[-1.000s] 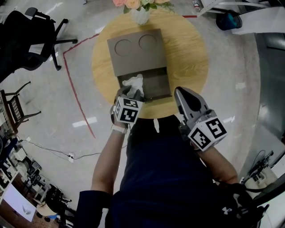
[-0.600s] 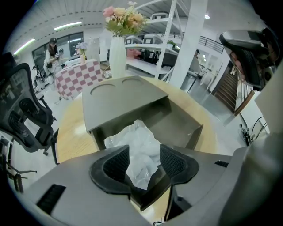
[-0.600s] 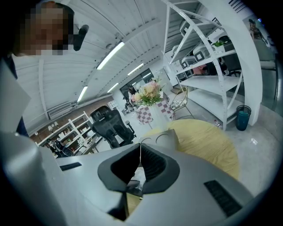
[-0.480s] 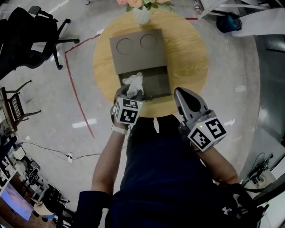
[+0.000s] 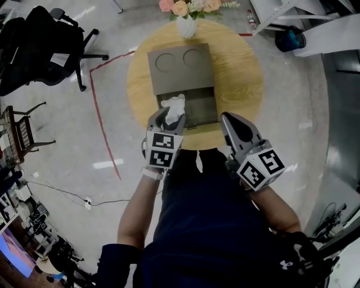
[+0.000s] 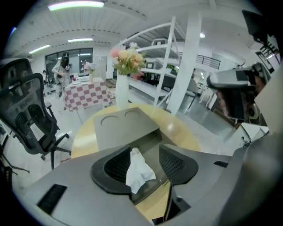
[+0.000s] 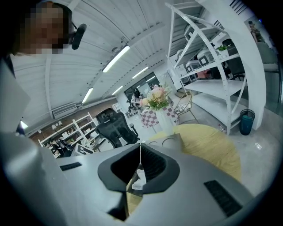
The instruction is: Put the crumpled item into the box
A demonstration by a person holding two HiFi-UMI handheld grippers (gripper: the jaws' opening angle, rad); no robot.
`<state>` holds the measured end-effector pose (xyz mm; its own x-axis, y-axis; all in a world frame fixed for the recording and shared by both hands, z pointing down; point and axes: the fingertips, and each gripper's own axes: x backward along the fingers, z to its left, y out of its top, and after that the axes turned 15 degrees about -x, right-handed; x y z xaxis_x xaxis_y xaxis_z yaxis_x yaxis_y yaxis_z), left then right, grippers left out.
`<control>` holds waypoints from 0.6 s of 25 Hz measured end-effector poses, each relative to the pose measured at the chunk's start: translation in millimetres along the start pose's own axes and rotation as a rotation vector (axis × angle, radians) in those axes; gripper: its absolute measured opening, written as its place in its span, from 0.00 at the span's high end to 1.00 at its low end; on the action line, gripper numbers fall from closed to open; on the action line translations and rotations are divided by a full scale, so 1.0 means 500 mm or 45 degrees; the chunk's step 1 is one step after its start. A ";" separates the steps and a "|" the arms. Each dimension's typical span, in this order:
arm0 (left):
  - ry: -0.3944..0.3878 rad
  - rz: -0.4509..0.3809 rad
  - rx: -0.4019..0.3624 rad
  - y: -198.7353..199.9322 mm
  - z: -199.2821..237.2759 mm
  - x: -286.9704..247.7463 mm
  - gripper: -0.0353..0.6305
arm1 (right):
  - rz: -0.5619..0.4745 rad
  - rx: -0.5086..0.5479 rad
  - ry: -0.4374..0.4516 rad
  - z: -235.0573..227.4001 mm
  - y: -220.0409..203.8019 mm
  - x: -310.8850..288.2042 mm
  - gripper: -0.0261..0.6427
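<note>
Grey plastic jaws fill the foreground as I run the rig from afar. My left gripper point(image 5: 167, 115) hangs just above the near left corner of the box point(image 5: 180, 70). Its jaws have just been opening and then eased in a touch, and they now stand wide with the pads pressing on nothing. My right gripper point(image 5: 228, 116) waits over the table's near edge with its jaws closed tip to tip and empty.

In the gap between the left jaws shows the crumpled tissue point(image 5: 173, 106). It is white and stands up in the box's open compartment, against the left wall. Beyond it lies the flat lid point(image 6: 126, 126), marked with two circles. The box sits mid-table on the round wooden table point(image 5: 239, 73). A white vase point(image 5: 187, 26) of flowers point(image 5: 188, 7) stands at the far rim. A black office chair point(image 5: 39, 45) is parked well apart at left, beyond a red line point(image 5: 99, 107) on the floor.
</note>
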<state>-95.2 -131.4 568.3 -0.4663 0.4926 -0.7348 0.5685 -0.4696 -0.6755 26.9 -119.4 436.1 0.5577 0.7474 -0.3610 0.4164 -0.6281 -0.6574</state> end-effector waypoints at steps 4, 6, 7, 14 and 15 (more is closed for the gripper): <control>0.053 -0.141 0.051 0.054 0.016 0.067 0.67 | -0.019 0.026 0.016 0.018 0.010 0.015 0.94; 0.091 -0.219 0.059 0.082 0.023 0.105 0.70 | -0.032 0.040 0.022 0.026 0.017 0.022 0.94; 0.114 -0.262 0.057 0.096 0.026 0.126 0.74 | -0.038 0.047 0.026 0.030 0.022 0.025 0.94; 0.203 -0.512 0.059 0.194 0.028 0.257 0.86 | -0.063 0.095 0.076 0.068 0.043 0.037 0.94; 0.215 -0.541 0.062 0.206 0.030 0.273 0.87 | -0.064 0.104 0.086 0.075 0.045 0.038 0.94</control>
<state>-110.3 -123.4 397.4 -0.5316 0.7597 -0.3744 0.3165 -0.2319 -0.9198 19.8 -111.2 389.7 0.5858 0.7594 -0.2830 0.3864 -0.5687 -0.7262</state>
